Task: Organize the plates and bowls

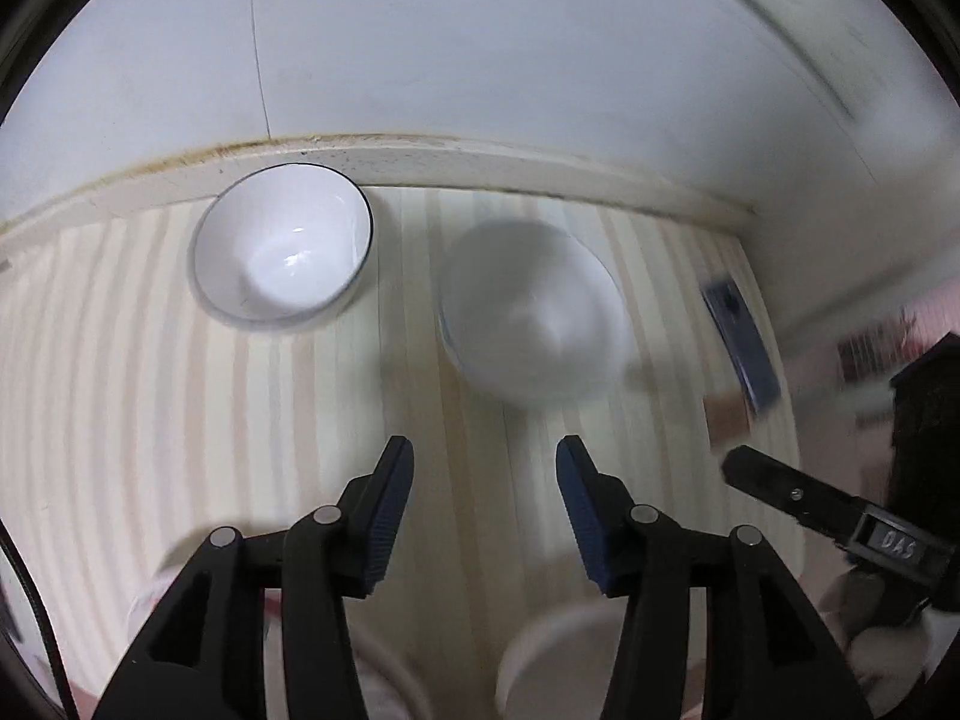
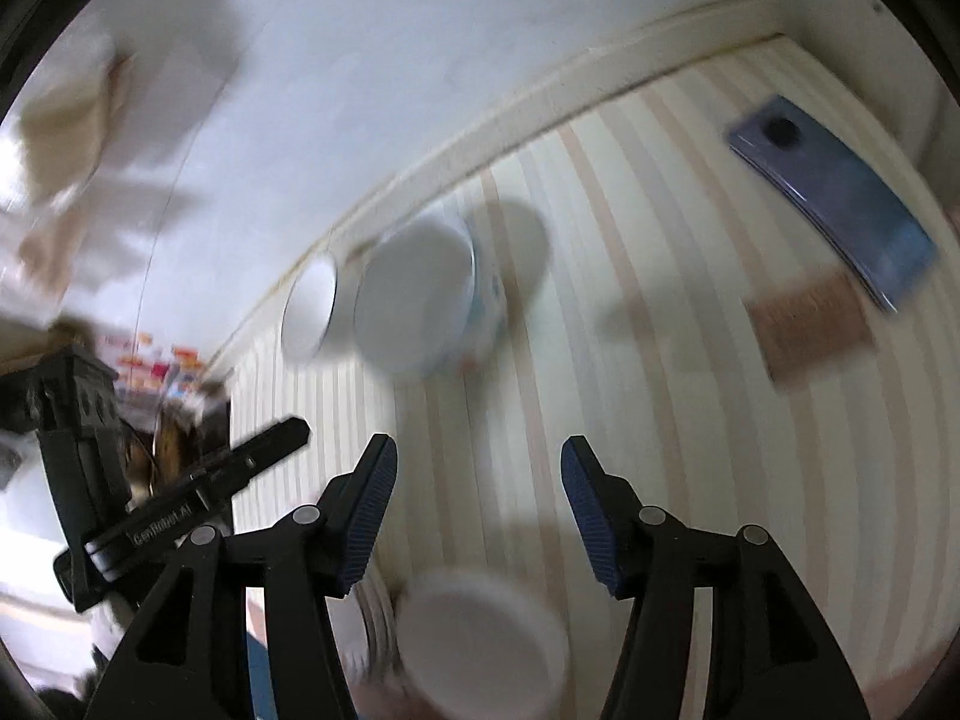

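White bowls sit along the desk's (image 1: 300,420) far edge — a dark-rimmed bowl (image 1: 282,246) beside a blurred patterned bowl (image 1: 531,315), probably gathered for stacking. Left gripper (image 1: 485,510) and right gripper (image 2: 479,504) hover wide and empty — apparently approaching.
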Demonstrator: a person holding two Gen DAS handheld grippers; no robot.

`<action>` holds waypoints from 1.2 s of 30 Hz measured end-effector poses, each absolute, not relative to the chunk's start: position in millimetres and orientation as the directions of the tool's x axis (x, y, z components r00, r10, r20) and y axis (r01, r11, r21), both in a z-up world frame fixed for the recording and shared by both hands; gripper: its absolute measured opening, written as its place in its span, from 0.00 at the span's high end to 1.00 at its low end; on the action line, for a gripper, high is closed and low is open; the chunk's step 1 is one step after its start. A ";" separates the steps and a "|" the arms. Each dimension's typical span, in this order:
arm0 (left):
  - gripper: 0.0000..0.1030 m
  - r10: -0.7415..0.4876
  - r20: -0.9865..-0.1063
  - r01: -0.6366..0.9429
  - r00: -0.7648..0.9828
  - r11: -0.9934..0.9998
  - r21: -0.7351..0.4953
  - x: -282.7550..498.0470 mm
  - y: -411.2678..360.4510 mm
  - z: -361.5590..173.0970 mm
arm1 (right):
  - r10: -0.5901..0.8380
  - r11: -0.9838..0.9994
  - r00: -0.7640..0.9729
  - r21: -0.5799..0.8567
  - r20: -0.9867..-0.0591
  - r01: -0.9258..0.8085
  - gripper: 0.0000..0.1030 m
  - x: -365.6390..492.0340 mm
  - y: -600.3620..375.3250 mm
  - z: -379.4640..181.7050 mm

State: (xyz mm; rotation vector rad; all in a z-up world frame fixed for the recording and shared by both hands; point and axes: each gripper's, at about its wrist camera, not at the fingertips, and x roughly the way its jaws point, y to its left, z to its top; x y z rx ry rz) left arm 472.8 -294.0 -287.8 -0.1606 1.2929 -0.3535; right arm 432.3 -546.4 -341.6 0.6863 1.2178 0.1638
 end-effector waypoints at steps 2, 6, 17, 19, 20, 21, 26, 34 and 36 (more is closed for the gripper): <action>0.54 -0.352 -0.912 0.140 0.213 0.934 -0.328 494.6 -294.8 -302.2 | 0.479 0.775 0.358 0.578 -0.801 0.256 0.42 468.2 -545.9 -358.3; 0.56 -0.374 -0.916 0.110 0.148 0.926 -0.361 527.9 -301.2 -335.5 | 0.495 0.756 0.344 0.591 -0.798 0.281 0.46 511.7 -546.6 -387.4; 0.81 -0.336 -0.925 0.171 0.177 0.936 -0.307 530.3 -315.9 -357.0 | 0.468 0.789 0.340 0.559 -0.816 0.254 0.82 529.2 -532.0 -406.3; 0.81 -0.327 -0.927 0.176 0.183 0.939 -0.296 527.5 -315.6 -357.0 | 0.461 0.797 0.341 0.551 -0.819 0.247 0.82 528.2 -531.1 -405.0; 0.81 -0.328 -0.927 0.180 0.183 0.938 -0.296 528.3 -315.0 -355.6 | 0.457 0.801 0.343 0.547 -0.821 0.242 0.82 528.0 -530.2 -403.9; 0.81 -0.325 -0.927 0.184 0.186 0.939 -0.292 526.1 -315.2 -354.4 | 0.453 0.806 0.343 0.542 -0.823 0.237 0.82 526.7 -529.5 -402.6; 0.81 -0.335 -0.918 0.205 0.211 0.934 -0.293 517.3 -315.7 -338.4 | 0.439 0.820 0.355 0.529 -0.826 0.217 0.82 515.9 -528.0 -389.5; 0.81 -0.374 -0.897 0.245 0.237 0.916 -0.318 488.5 -313.7 -299.5 | 0.443 0.817 0.385 0.542 -0.810 0.199 0.82 477.3 -531.6 -355.8; 0.81 -0.386 -0.890 0.259 0.242 0.910 -0.324 475.4 -312.0 -288.3 | 0.444 0.819 0.390 0.542 -0.807 0.190 0.82 462.5 -531.2 -344.4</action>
